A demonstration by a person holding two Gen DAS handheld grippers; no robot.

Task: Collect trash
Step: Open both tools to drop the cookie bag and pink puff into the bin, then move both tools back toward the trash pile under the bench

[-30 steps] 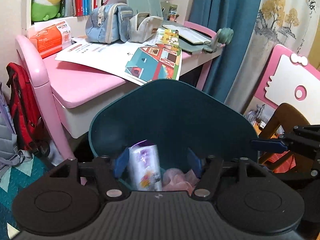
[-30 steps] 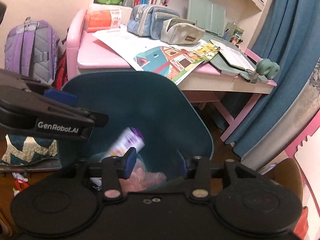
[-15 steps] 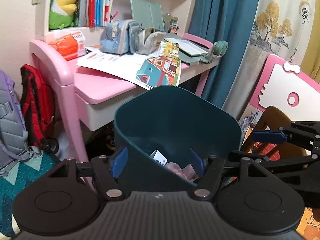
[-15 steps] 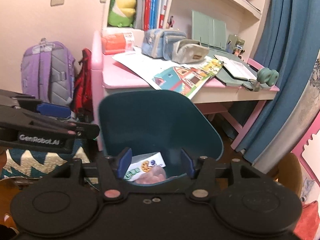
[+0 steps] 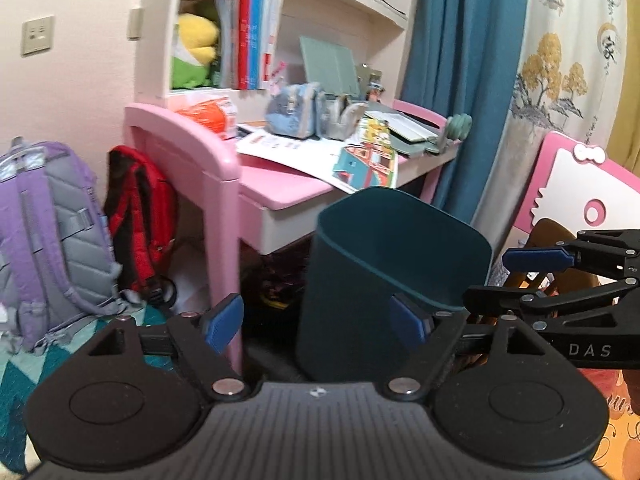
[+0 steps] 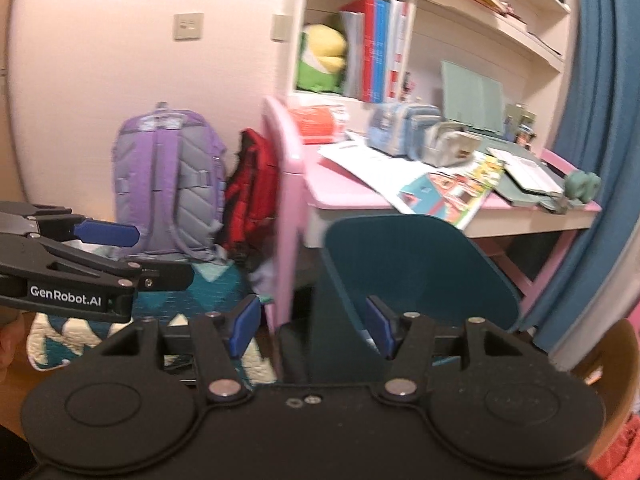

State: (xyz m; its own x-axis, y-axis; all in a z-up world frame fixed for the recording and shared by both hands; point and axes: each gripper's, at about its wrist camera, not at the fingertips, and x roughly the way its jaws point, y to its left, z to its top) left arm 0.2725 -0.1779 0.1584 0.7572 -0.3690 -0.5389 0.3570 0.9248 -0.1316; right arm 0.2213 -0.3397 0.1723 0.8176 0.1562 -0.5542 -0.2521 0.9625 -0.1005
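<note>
Pink desk point(image 5: 280, 188) backs teal bin point(image 5: 384, 280). Both grippers, left point(image 5: 316, 320) and right point(image 6: 312, 324), just opened, empty; next, scan floor for litter.

You see the pink desk point(image 5: 276, 188) carrying spread papers point(image 5: 296, 152), 2 pencil cases point(image 5: 294, 120) and an orange box point(image 5: 208, 114); the teal bin point(image 5: 372, 280) stands on the floor.

The bin point(image 5: 384, 276) is dark blue-green. The desk point(image 5: 280, 192) is pink. One backpack point(image 6: 168, 176) is purple and grey, the other bag point(image 6: 252, 184) red and black. The curtain point(image 5: 460, 60) is blue. The rug point(image 6: 216, 288) has blue-green and white zigzags.
</note>
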